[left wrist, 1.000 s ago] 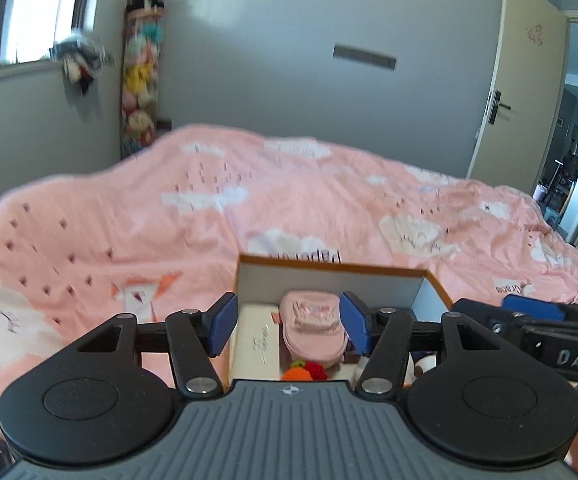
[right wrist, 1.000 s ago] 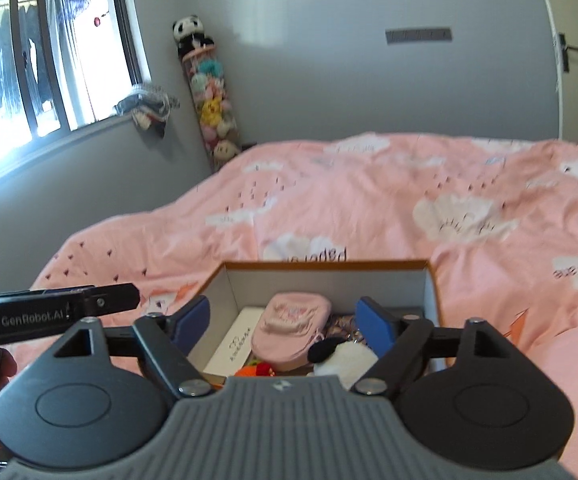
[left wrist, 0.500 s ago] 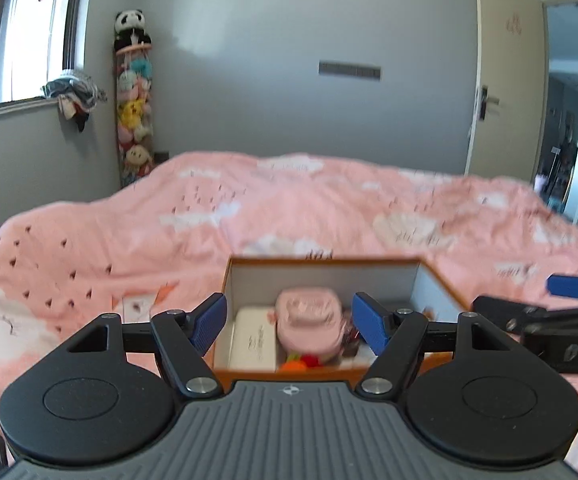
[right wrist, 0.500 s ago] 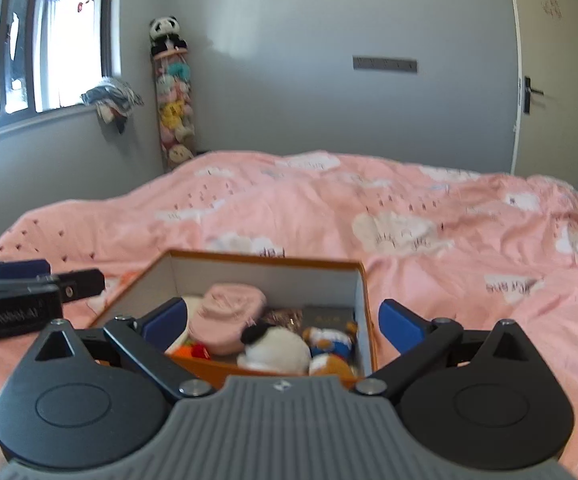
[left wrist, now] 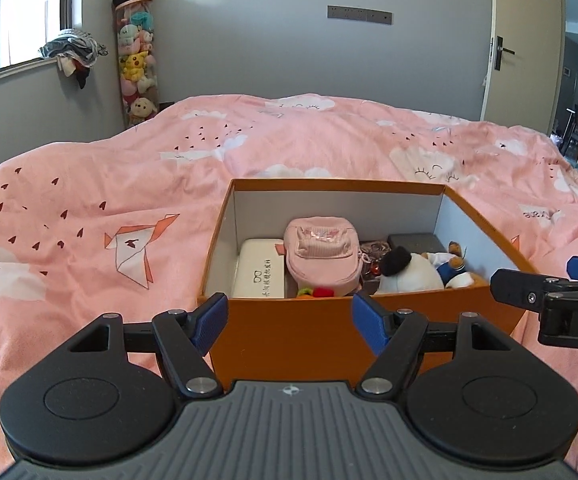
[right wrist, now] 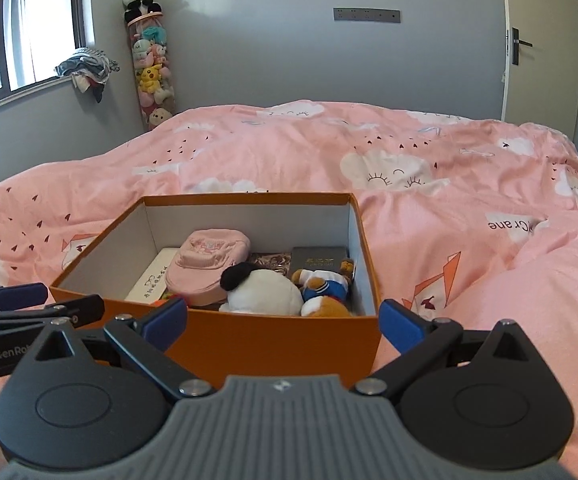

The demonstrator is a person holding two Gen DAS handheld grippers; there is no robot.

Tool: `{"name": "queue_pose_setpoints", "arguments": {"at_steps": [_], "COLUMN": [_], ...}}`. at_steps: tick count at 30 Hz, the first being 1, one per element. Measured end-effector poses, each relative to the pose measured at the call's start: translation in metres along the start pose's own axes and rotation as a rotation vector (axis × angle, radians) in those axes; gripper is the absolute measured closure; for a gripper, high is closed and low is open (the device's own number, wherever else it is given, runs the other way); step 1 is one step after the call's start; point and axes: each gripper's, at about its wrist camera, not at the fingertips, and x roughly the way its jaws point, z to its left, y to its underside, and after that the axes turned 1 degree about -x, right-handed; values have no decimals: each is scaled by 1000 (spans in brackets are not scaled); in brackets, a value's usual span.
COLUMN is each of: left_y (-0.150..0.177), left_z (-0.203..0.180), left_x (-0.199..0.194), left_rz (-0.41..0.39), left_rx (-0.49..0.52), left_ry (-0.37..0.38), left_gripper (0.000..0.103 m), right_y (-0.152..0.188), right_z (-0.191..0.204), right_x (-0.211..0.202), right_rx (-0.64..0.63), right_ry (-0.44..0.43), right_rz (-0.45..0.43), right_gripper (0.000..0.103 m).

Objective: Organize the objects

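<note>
Orange box (left wrist: 285, 332) sits on a pink bed (left wrist: 89, 200) just ahead of both tools, holding a pink pouch (left wrist: 321, 254), white case (left wrist: 258, 274) and plush toys (right wrist: 265, 292). Left tool (left wrist: 288, 318) and right tool (right wrist: 283, 316) gape wide, empty, before its near wall.

"GenRob", cut off by frame edge, on left gripper (right wrist: 7, 300) body, seen from right wrist view. "DA", cut off, on right gripper (left wrist: 569, 280) body, seen from left wrist view. "Cr ane", upside down, on white patch of bedspread (right wrist: 515, 225). Glasses logo with characters too small to read on white case (left wrist: 258, 272) inside box (left wrist: 289, 328).
</note>
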Motion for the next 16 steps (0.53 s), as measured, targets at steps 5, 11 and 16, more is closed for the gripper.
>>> {"name": "queue_pose_setpoints", "arguments": {"at_steps": [5,11,16], "left_y": [-1,-2,-3], "left_z": [0,0,1], "left_x": [-1,-2,-1], "left_rz": [-6,-8,-2], "left_rx": [-2,7,0], "left_ry": [8,11,16], "left_gripper": [20,20,20], "right_y": [0,1,3], "right_z": [3,6,8], "right_x": [-1,-2,0], "right_rx": [-19,-30,-42], "right_ry": [-6,-10,-19], "right_rz": [0,-1,15], "right_gripper": [1,1,1]}}
